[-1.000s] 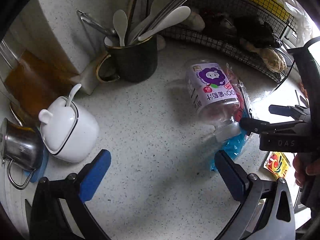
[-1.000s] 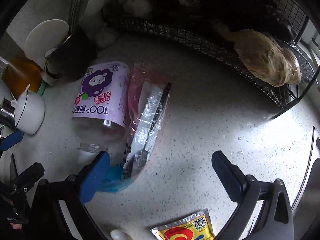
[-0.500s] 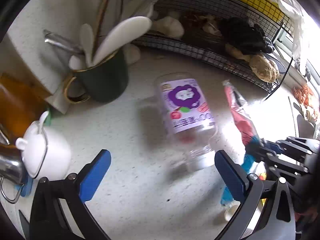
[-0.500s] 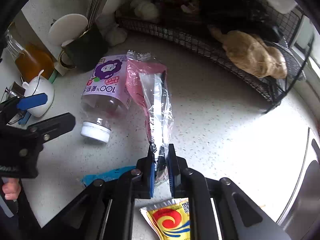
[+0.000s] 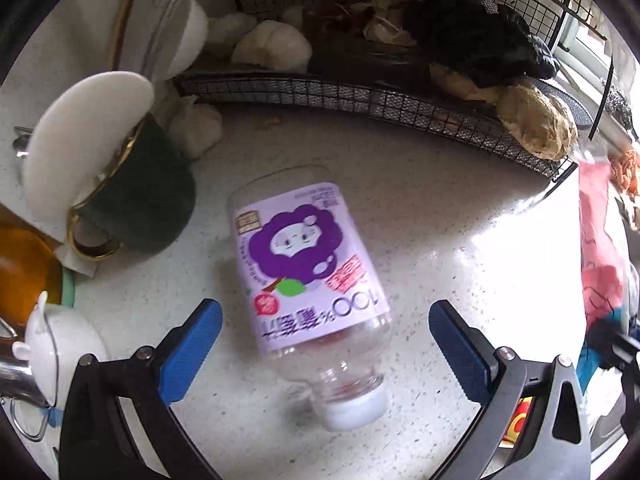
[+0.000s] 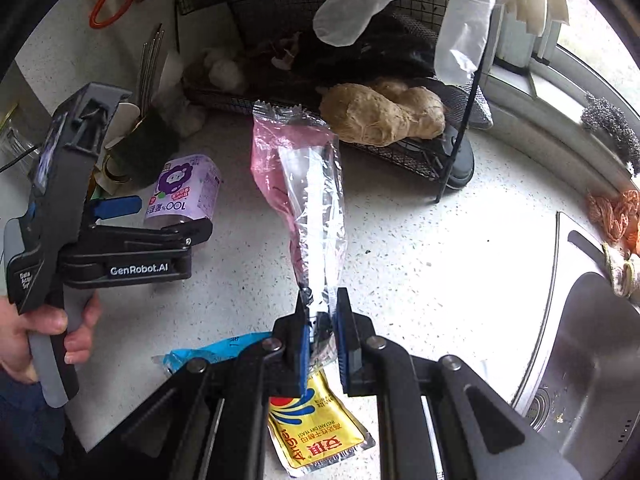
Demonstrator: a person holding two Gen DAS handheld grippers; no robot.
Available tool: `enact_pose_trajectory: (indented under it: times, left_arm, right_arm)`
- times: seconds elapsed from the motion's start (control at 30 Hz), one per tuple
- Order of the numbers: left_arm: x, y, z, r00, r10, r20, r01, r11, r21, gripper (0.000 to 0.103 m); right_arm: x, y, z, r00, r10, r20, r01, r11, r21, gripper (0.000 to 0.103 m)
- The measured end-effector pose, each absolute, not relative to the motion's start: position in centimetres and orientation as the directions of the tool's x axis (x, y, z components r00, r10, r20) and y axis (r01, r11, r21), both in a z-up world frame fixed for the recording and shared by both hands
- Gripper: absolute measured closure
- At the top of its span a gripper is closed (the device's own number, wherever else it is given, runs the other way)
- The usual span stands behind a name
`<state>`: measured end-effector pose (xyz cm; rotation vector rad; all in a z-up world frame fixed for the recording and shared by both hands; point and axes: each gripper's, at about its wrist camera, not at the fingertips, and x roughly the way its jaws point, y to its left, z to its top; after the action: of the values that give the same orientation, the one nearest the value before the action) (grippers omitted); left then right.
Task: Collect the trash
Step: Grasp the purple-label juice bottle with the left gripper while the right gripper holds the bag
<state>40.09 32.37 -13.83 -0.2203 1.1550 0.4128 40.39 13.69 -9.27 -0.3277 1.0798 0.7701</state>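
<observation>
Empty juice bottle (image 5: 308,276) lying on its side on the speckled counter (image 5: 420,216), purple label up, white cap (image 5: 352,408) toward the camera and the clear base pointing off toward the wire rack (image 5: 360,96). Long axis running roughly along the left gripper's (image 5: 324,344) line of sight, tilted a little to the right at the cap end. Bottle framed squarely between the 2 blue pads (image 5: 192,344), neither touching it; jaws wide apart, holding nothing. Left hand clearly the nearer of the 2, so likely the one to take it: a drop straight down and a squeeze across the bottle's width would probably do, though a round, smooth body may roll or squirt out.

Further right, the pink-and-clear wrapper (image 6: 308,200) pinched at its lower end in the right gripper (image 6: 320,328), jaws nearly closed on it, the rest rising clear of the counter. Below it, still flat on the counter, a blue wrapper (image 6: 208,352) and a yellow yeast sachet (image 6: 316,432). Green mug (image 5: 136,196) of utensils just beside the bottle's base, to the left.
</observation>
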Motion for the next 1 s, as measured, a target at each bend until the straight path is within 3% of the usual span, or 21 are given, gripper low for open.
enact_pose_trajectory:
  times: [0.17,0.23,0.53,1.0]
  left_arm:
    - [41.0,33.1,-15.2,0.309,0.185,-0.933,-0.463,0.886,0.022,0.018]
    - [41.2,33.4,-15.8,0.292,0.175,-0.940,-0.466,0.884,0.019,0.031]
    - [38.4,32.2,-15.3,0.343,0.168,-0.924,-0.453,0.891,-0.006,0.033]
    - [32.3,23.3,-7.5,0.462,0.120,-0.879,-0.315,0.948,-0.036,0.033]
  right_arm:
    - [40.5,13.0,-9.6,0.249,0.380,-0.891,-0.691,0.714,0.111,0.093]
    - [40.7,13.2,-9.9,0.245,0.378,-0.893,-0.688,0.717,0.115,0.093]
    - [39.9,11.7,-9.5,0.239,0.377,-0.895,-0.682,0.721,0.121,0.093]
    - [36.2,5.5,-6.7,0.271,0.399,-0.876,-0.645,0.751,0.143,0.093]
